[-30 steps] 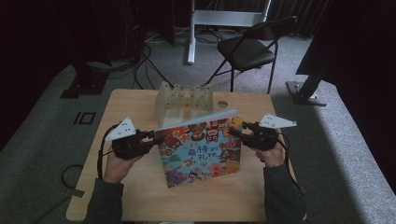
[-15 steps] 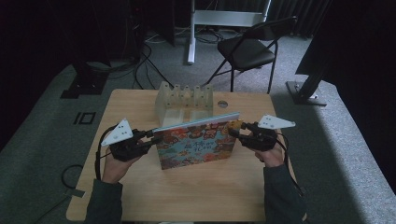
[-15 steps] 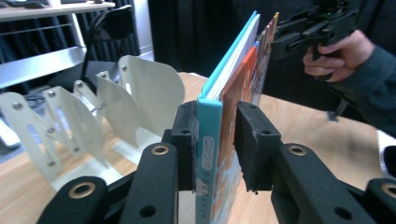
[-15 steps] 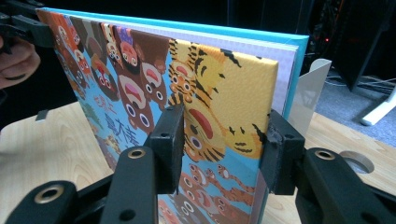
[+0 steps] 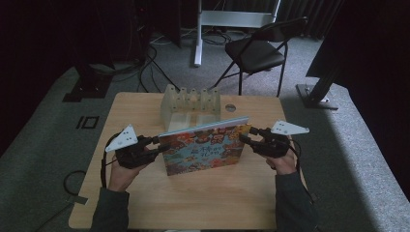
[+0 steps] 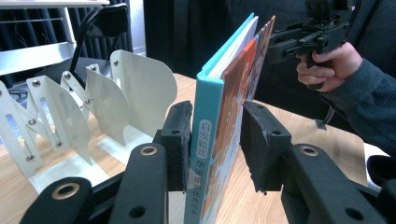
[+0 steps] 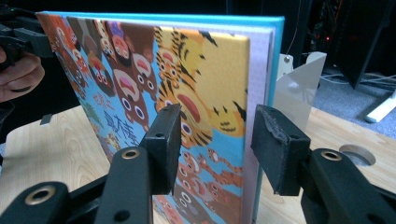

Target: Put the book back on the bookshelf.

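Note:
A picture book with a teal spine and a busy cartoon cover stands on its long edge at the table's middle, held between both grippers. My left gripper is at the spine end, where its jaws press either side of the book. My right gripper is at the open-page end, its jaws clamped over the book's cover and pages at a slant. The right gripper shows far off in the left gripper view, and the left gripper far off in the right gripper view.
A white folding book rack with several upright dividers stands just behind the book, also seen as the rack and the rack. The wooden table has a round cable hole. A black chair stands beyond.
The book has tipped from leaning back with its cover facing up to standing nearly upright on its edge. Both grippers kept their hold and sank a little with it.

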A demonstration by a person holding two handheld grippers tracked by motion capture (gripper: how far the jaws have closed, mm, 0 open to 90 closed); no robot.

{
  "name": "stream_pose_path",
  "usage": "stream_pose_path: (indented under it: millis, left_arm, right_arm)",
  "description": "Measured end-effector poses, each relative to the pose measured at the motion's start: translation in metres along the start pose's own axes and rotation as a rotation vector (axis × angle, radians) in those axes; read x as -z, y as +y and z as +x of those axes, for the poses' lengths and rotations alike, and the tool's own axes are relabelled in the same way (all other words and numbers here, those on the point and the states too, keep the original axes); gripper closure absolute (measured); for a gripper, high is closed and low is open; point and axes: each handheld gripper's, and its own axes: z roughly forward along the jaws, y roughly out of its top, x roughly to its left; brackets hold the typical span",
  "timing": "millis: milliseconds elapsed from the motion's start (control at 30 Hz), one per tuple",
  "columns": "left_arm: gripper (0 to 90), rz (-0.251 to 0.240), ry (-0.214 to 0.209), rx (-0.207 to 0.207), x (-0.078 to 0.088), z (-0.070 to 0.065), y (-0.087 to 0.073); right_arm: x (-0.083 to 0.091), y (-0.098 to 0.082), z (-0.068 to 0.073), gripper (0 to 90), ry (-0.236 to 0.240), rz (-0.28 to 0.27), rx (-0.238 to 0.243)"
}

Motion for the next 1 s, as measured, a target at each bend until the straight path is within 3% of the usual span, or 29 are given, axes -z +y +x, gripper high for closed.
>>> stream_pose_path:
  millis: [367, 1000]
  left_arm:
    - [68.4, 0.007, 0.04, -0.053, -0.005, -0.004, -0.005]
    - [69.1, -0.051, 0.015, -0.055, -0.006, 0.001, -0.013]
  right_arm:
    - [0.002, -0.009, -0.003, 51.3, -0.012, 0.018, -0.016]
    - [0.003, -0.023, -0.008, 50.7, -0.019, 0.032, -0.046]
